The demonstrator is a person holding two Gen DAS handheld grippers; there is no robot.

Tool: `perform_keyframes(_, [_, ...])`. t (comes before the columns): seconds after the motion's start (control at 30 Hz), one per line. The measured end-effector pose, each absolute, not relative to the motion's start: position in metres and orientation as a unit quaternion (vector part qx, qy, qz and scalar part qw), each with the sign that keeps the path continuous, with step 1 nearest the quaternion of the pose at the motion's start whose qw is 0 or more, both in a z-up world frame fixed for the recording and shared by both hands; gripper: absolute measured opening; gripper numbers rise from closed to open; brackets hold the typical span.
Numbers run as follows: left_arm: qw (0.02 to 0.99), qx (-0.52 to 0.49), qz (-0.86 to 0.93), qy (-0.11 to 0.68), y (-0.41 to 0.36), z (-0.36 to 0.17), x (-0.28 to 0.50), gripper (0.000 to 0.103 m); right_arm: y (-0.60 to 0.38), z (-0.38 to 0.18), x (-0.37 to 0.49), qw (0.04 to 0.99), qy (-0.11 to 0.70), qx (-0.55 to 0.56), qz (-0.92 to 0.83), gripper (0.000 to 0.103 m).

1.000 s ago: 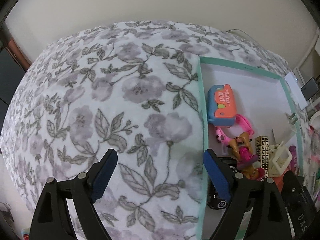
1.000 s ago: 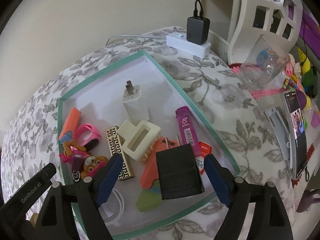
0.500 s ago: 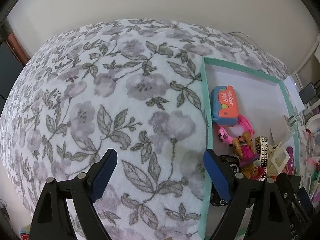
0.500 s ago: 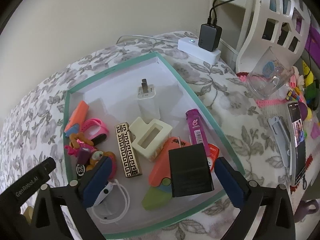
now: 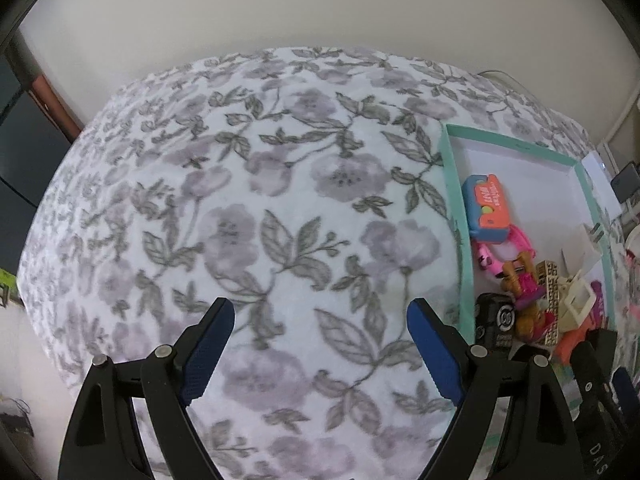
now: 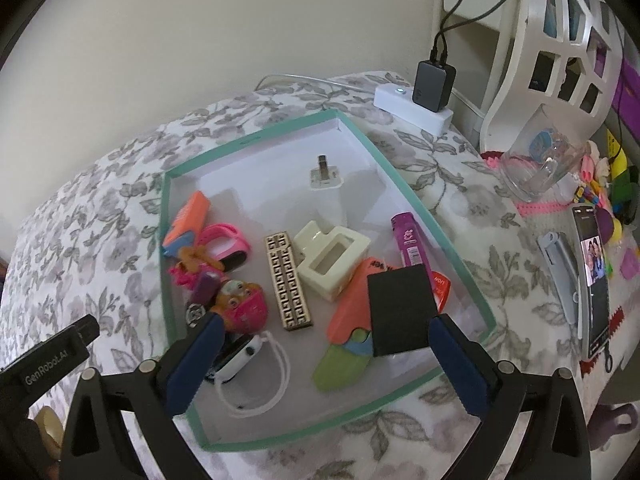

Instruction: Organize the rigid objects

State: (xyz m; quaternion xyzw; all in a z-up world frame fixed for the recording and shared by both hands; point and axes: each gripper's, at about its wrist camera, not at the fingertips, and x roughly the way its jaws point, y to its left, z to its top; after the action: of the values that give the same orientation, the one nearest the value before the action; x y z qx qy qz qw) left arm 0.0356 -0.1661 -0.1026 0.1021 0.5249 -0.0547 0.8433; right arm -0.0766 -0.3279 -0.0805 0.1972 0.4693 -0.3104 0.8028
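Teal-rimmed tray (image 6: 416, 196), white inside, lying on a floral cloth (image 5: 240, 208) that covers the worktop; it fills the centre of the right wrist view and sits at the right edge of the left wrist view.

Contents: black block (image 6: 400, 308), lower right, lying on an orange and green toy (image 6: 344, 336) beside a purple tube (image 6: 410, 240); cream hair claw (image 6: 330, 258) and gold patterned bar (image 6: 288, 280), centre; white plug adapter (image 6: 324, 174), upper centre; pink watch (image 6: 228, 244), orange and blue toy (image 6: 188, 220) and dog figure (image 6: 244, 306), left; white watch (image 6: 248, 364), lower left.

Right tool (image 6: 320, 364): jaws have just been opening and stand wide above the tray's near end, gripping nothing; the black block lies just inside the right finger, untouched.

Left tool (image 5: 320, 348): wide, empty, over bare cloth left of the tray.

Step, as judged: a piece is freshly set down in the tray, with the tool drawing clear. Next move calls for picking another loose piece outside the tray.

Surroundings, right of frame: tilted glass (image 6: 536, 172), phone (image 6: 592, 280), grey clip (image 6: 560, 272), charger on a white strip (image 6: 416, 108), white basket (image 6: 560, 40). The glass and the cables crowd any reach that way.
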Motion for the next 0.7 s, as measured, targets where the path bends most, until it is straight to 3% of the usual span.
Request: perform_keyframes(0.7, [0.854, 0.118, -0.036, 0.505, -0.104, -0.076, 0.001, 0.088, -0.278, -0.064, -0.091, 0.813, 0.477, 0.173, -0.285, 0.103])
